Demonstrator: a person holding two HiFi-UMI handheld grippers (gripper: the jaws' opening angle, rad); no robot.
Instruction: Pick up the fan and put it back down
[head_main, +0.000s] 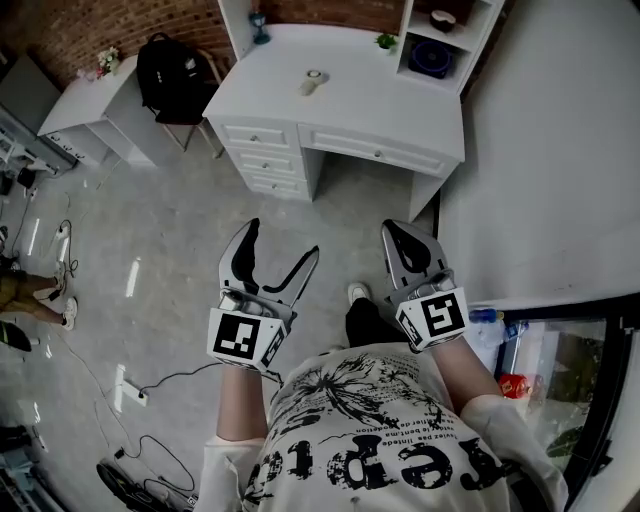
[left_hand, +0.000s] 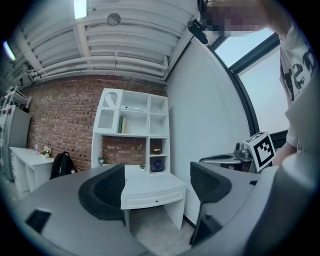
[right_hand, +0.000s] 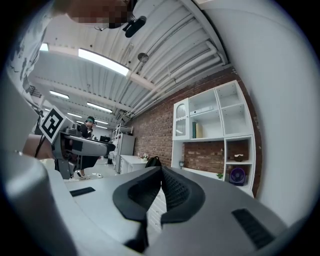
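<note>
Right gripper view: fan (right_hand: 237, 176) stands upright (face outward).

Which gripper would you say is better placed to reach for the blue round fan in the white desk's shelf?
Left, probably: the left gripper is open and empty, the right gripper shut. Both are far from the blue round fan.

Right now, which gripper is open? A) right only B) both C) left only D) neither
C: the left gripper has its jaws wide apart with nothing between them, while the right gripper has its jaws closed together, holding nothing.
</note>
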